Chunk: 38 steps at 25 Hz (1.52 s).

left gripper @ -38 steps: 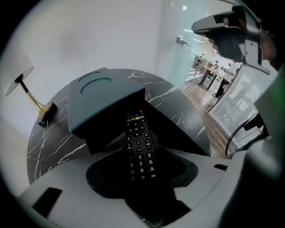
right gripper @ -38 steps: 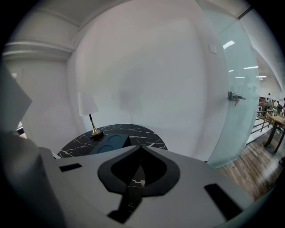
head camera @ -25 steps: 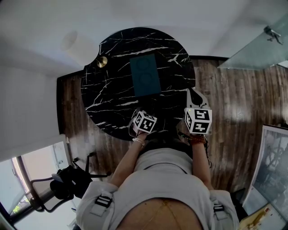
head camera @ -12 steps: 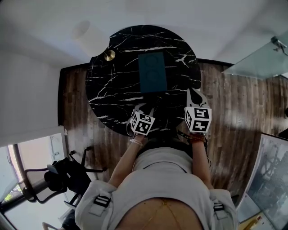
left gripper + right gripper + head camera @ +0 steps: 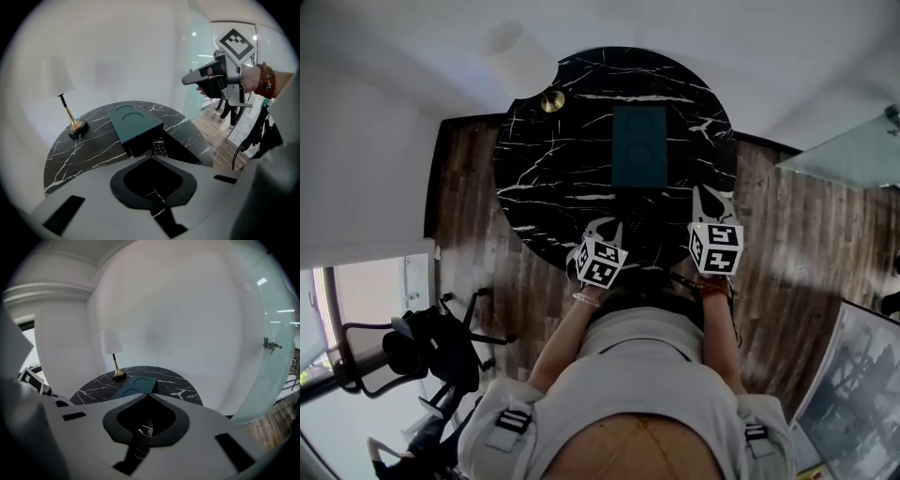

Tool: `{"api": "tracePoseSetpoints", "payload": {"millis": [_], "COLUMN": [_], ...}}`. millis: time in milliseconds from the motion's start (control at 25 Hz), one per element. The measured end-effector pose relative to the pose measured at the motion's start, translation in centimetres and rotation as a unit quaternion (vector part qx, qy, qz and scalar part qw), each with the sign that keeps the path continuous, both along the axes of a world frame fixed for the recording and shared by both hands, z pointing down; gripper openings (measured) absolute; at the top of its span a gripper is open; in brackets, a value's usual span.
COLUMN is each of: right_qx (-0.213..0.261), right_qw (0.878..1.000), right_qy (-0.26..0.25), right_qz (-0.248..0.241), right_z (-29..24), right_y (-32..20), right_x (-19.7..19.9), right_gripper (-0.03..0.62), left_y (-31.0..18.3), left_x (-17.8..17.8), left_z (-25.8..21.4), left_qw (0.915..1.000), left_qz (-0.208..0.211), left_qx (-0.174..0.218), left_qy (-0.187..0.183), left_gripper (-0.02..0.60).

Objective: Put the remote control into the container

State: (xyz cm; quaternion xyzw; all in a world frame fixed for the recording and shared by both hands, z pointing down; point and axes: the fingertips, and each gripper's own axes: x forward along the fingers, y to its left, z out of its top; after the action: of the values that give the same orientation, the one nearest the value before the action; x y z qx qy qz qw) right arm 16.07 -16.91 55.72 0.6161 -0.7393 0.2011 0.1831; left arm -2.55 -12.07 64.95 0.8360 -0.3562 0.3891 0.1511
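"Where is the remote control (image 5: 159,146)?"

"It lies flat on the black table (image 5: 546,187). It is just in front of the container (image 5: 638,145), on the side nearer the person. It is not inside."

"What does the container look like?"

"It is a dark green box with two round rings on its top. It sits near the middle of the table."

"How are the left gripper's (image 5: 151,157) fingers?"

"The two jaws are pressed together at the tips, and nothing is between them. The gripper is over the near edge of the table. It points at the remote, which is close ahead but not touching."

"And the right gripper (image 5: 149,395)?"

"Its jaws meet at the tips too, and it holds nothing. It is up in the air, off to the right of the left one."

"What else is there?"

"A lamp (image 5: 63,91) with a white shade and a gold foot stands at the far left edge of the table."
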Motion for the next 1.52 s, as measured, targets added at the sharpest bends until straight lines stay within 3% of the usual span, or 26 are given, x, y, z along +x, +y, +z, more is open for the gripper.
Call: {"api": "tracePoseSetpoints", "payload": {"millis": [520, 1080, 1360, 1520], "right_qx": [-0.043, -0.111, -0.126, -0.131], "right_qw": [0.996, 0.979, 0.974, 0.972], "right_qy": [0.023, 0.072, 0.087, 0.086], "right_qz": [-0.073, -0.157, -0.169, -0.174], "right_z": [4.0, 9.4, 11.1, 11.6], "right_y": [-1.1, -2.4, -2.9, -3.4], "right_x": [-3.7, -6.3, -7.0, -7.5], "right_gripper": [0.011, 0.011, 0.011, 0.011], "left_y": [4.4, 9.0, 9.3, 8.9], "left_x": [-2.7, -3.9, -3.9, -3.2], "left_z": [0.6, 3.3, 4.9, 5.7], "left_qw": [0.9997, 0.9974, 0.9958, 0.9937], "left_qz": [-0.002, 0.011, 0.011, 0.0], "left_qx": [-0.023, -0.065, -0.089, -0.112], "left_qy": [-0.01, -0.028, -0.018, 0.01], "left_gripper": [0.006, 0.006, 0.006, 0.006]}}
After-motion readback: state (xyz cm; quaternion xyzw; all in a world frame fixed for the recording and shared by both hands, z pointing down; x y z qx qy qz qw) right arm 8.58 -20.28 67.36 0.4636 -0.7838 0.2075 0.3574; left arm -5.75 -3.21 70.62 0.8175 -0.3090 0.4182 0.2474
